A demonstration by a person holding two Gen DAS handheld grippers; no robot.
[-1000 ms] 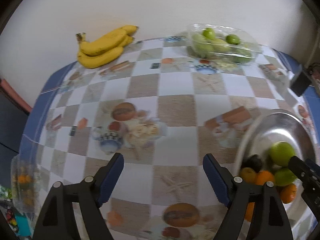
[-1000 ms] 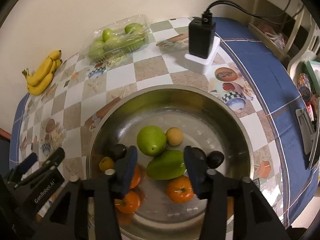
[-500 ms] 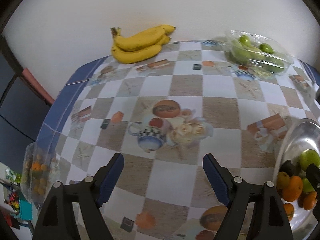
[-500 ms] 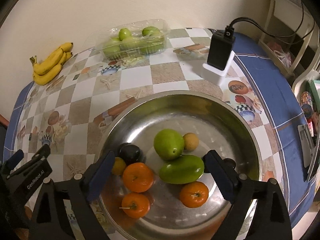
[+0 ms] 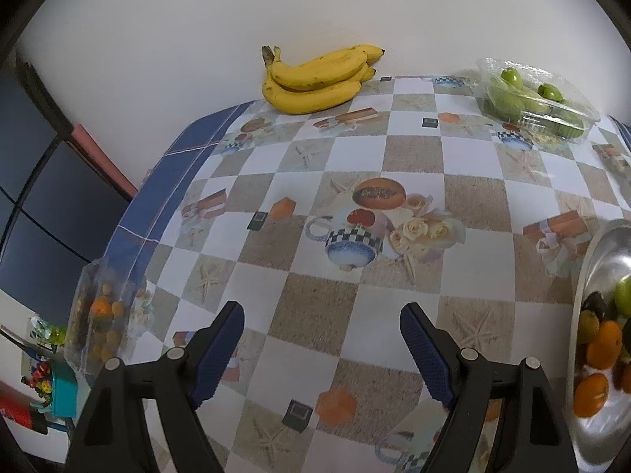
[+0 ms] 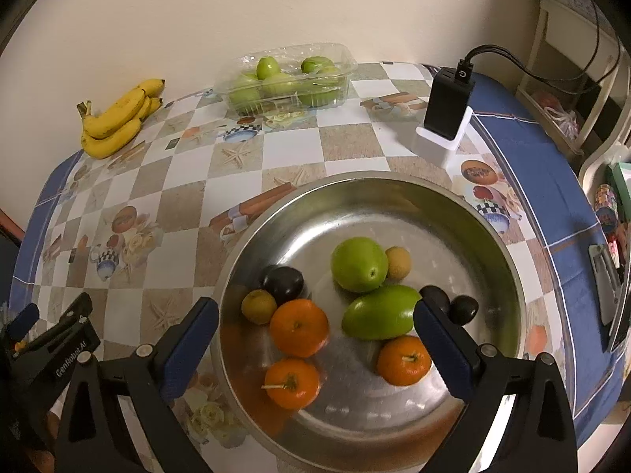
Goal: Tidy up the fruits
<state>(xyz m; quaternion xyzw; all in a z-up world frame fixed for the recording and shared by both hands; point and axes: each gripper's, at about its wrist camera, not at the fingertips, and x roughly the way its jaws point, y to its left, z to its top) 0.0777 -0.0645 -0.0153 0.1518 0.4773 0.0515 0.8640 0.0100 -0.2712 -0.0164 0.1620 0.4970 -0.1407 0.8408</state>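
The table wears a glossy oilcloth, checked in white and sandy squares with printed cups, bread and starfish, and a blue border. On it sits a wide, shallow steel bowl, its polished wall mirroring the fruit inside: three dimpled oranges, a round green apple, a smooth oblong green fruit, two small dull yellow-brown balls and some dark, matte plums.

The right tongs hang over the near side of the bowl, their jaws opening wide, ribbed blue pads on black plastic arms; nothing is pressed between them, and the oranges lie below the gap.

The left tongs stand open too, empty, over bare oilcloth to the left of the bowl.

By the wall lies a curved bunch of bananas, yellow with brown flecks. Well to its right a clear, crinkly plastic tray holds green round fruit. A black box with a cable stands in a white cradle near the blue border. At the table's left edge a clear bag holds small orange fruit.
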